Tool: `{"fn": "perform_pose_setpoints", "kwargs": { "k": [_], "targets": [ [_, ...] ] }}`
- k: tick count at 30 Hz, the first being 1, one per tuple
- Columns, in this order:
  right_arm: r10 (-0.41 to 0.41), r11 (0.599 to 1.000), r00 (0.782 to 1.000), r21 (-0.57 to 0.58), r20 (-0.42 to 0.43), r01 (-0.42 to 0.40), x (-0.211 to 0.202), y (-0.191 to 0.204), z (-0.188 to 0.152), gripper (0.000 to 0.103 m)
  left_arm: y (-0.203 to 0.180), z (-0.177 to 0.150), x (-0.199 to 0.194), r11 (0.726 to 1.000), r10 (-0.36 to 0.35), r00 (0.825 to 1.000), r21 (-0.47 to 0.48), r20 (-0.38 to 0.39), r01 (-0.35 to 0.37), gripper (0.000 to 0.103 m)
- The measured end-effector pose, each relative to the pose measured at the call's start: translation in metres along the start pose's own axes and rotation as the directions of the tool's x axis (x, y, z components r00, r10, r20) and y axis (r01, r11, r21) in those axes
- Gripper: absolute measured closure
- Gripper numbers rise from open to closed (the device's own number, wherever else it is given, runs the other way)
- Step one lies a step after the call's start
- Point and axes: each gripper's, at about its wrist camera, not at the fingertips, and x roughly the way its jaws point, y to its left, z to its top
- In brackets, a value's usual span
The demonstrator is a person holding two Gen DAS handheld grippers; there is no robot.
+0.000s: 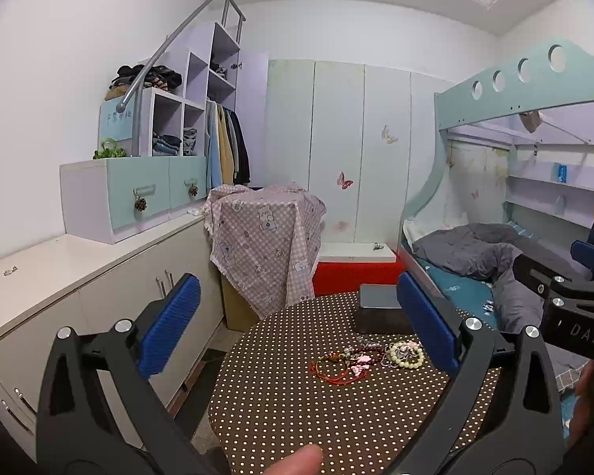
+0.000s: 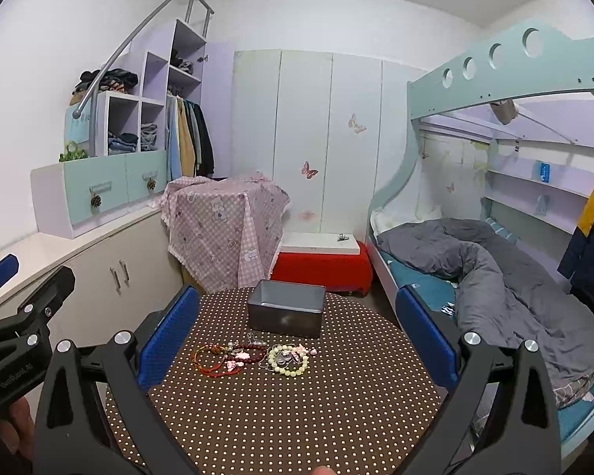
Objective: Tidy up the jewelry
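Observation:
A small pile of jewelry lies mid-table on a round brown polka-dot tablecloth (image 2: 297, 415). It holds red cord bracelets (image 2: 210, 360), a dark red bead bracelet (image 2: 251, 350), a pale bead bracelet (image 2: 289, 360), pink charms and a thin silver chain. Behind the pile stands an open grey metal box (image 2: 285, 312), seemingly empty. My right gripper (image 2: 297, 297) hovers open above the table's near side, nothing between its blue pads. My left gripper (image 1: 297, 289) is open too, left of the pile; there the red cords (image 1: 336, 368), pale beads (image 1: 406, 354) and box (image 1: 380, 312) show.
A low white cabinet (image 2: 111, 261) runs along the left. Beyond the table are a pink checked cloth over furniture (image 2: 225, 221) and a red box with a white top (image 2: 320, 265). A bunk bed with a grey duvet (image 2: 495, 269) fills the right. A person's fingertip (image 1: 301, 459) shows at the bottom.

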Motion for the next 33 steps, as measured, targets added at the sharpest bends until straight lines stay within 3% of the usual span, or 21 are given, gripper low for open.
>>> {"fn": "perform_pose_setpoints", "kwargs": {
  "k": [8,14,18,24,33],
  "targets": [
    [0.008,1.000,0.998,0.008,-0.065,-0.008,0.041,-0.007,-0.008,0.007,0.006,-0.015,0.056,1.000,0.016,0.993,0.010,-0.114,-0.015,0.006],
    [0.009,1.000,0.978,0.022,-0.210,-0.005,0.094,-0.021,-0.035,0.007,0.010,-0.045,0.114,0.999,0.028,0.963,0.028,-0.267,-0.021,0.006],
    [0.026,1.000,0.954,0.025,-0.300,-0.019,0.120,-0.027,-0.056,0.007,0.010,-0.067,0.153,0.999,0.033,0.934,0.050,-0.356,-0.016,0.006],
    [0.049,0.999,0.915,0.032,-0.399,-0.039,0.152,-0.033,-0.078,0.007,0.004,-0.100,0.211,0.997,0.016,0.871,0.069,-0.491,0.020,0.006],
    [0.077,0.997,0.878,0.056,-0.473,-0.057,0.185,-0.040,-0.095,0.007,-0.013,-0.143,0.264,0.992,0.037,0.792,0.116,-0.609,0.043,0.010]
  ]
}}
